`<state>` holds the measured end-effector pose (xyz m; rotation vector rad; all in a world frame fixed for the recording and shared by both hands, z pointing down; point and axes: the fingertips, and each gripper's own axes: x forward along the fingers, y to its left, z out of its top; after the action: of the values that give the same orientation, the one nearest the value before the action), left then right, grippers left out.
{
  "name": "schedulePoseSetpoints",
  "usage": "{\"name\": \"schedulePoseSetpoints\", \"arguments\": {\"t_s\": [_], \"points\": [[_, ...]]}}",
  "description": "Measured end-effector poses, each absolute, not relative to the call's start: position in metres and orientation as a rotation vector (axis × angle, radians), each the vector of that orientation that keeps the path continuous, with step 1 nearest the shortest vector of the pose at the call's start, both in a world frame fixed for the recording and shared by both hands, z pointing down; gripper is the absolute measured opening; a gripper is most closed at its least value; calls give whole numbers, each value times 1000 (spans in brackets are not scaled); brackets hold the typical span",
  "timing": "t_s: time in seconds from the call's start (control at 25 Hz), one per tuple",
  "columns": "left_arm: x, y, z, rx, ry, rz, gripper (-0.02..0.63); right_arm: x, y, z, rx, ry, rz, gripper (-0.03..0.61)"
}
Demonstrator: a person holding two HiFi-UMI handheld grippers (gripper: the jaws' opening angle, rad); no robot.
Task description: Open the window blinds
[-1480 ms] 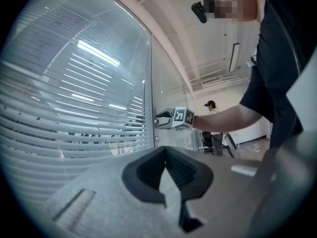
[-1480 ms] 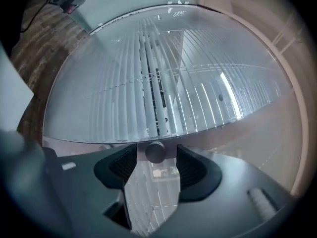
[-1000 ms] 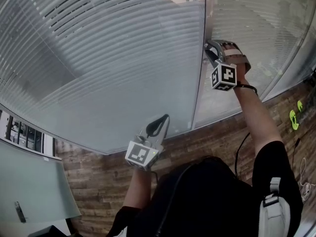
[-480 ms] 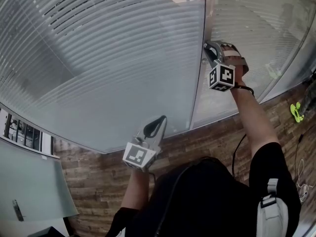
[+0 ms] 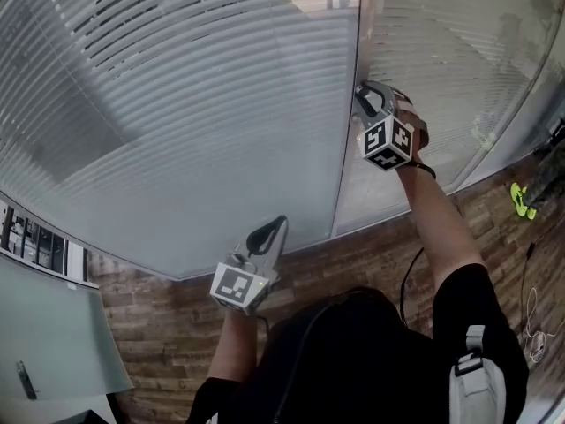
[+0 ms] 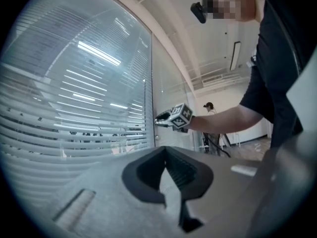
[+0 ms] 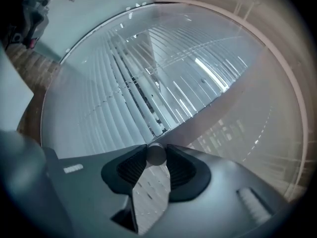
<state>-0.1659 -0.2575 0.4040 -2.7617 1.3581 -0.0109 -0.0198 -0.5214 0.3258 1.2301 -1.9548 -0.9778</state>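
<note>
1. The left claw [image 5: 275,228] hangs idle with its tips pressed together on nothing. It is well below and to the left of the knob [image 7: 156,153].
2. The right claw [image 5: 364,97] clamps that small round knob between its pads, and the knob's width keeps the jaws narrowly apart. It has only just closed on the knob, so the grip is fresh.
3. Just behind the knob, the right claw's marker cube [image 5: 386,141] now sits corner-down, where a second ago it was nearly square-on. The wrist has rolled with the knob in its grip, and I take this as the first turn of the tilt control.
4. The knob sits on the frame post [image 5: 346,162], which runs up between two panes.
5. The blinds [image 5: 177,104] lie behind the glass to the left of the knob, and another set lies to its right. Their slats show no clear change in tilt, so the opening has barely begun and more turning seems needed.
</note>
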Motion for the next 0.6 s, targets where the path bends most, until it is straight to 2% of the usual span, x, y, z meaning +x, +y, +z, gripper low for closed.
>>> {"name": "schedulePoseSetpoints", "arguments": {"t_s": [0.6], "points": [[-168,-263,404,-2727,1342,36,5,-10,-529,324,1499,-2371,-456,123]]}}
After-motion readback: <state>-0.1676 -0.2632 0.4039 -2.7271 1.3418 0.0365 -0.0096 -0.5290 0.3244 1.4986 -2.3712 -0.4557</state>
